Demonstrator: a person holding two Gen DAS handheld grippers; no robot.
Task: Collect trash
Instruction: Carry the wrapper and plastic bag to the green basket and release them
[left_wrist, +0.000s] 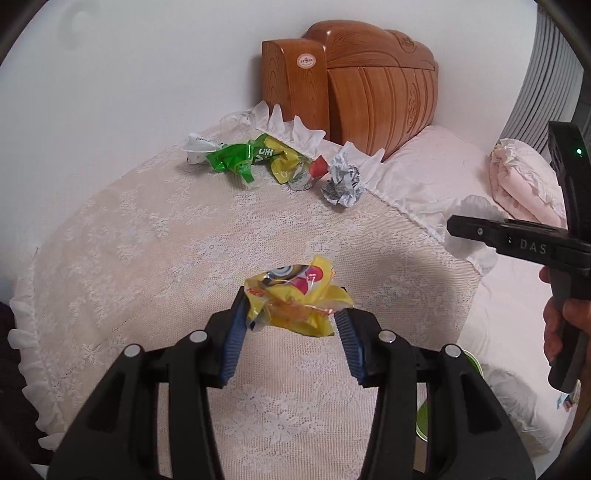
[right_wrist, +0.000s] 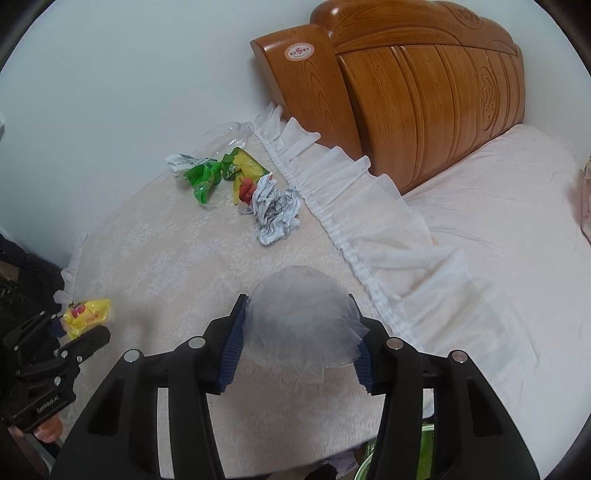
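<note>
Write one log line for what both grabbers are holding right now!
left gripper: shut on yellow snack wrapper | right gripper: shut on translucent plastic wad | crumpled paper: on lace cloth

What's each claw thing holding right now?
Left gripper: closed on a yellow wrapper.
Right gripper: closed on a crumpled clear plastic bag.

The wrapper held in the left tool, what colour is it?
Mostly yellow wrapper with red and orange print, clearest in the left wrist view.

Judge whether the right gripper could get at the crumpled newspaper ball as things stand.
Probably not yet: the right gripper is already shut on a translucent white wad. The cloth between it and the crumpled newspaper ball is bare, so only its load stands in the way.
</note>
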